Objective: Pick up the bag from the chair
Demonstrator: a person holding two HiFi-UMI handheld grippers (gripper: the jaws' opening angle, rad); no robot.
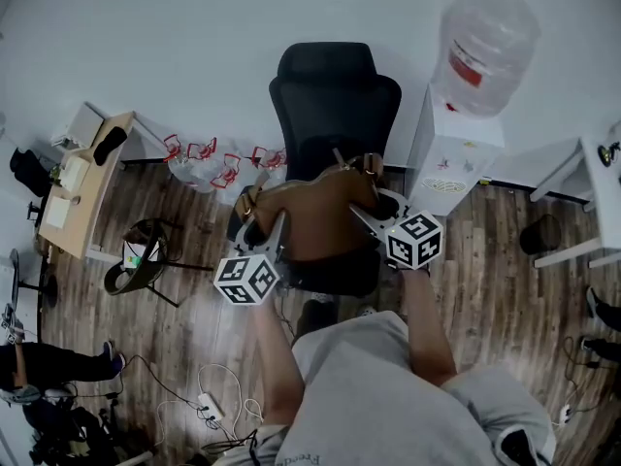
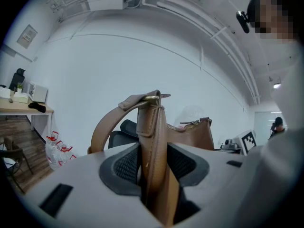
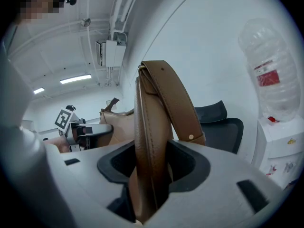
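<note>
A brown leather bag point(image 1: 315, 216) hangs in front of the black office chair point(image 1: 335, 95), held above its seat between my two grippers. My left gripper point(image 1: 275, 233) is shut on the bag's strap point(image 2: 153, 141) near a brass buckle, at the bag's left end. My right gripper point(image 1: 367, 217) is shut on the strap point(image 3: 149, 146) at the bag's right end. In the right gripper view the bag's body point(image 3: 116, 125) and the left gripper point(image 3: 76, 125) show beyond the strap. The chair's back point(image 3: 223, 125) stands behind.
A white water dispenser point(image 1: 451, 149) with a big bottle point(image 1: 485, 47) stands right of the chair. Clear plastic jugs with red handles point(image 1: 209, 163) line the wall at left. A wooden desk point(image 1: 82, 187), a small stool point(image 1: 141, 255), floor cables point(image 1: 209, 401) and a black bin point(image 1: 539, 233) lie around.
</note>
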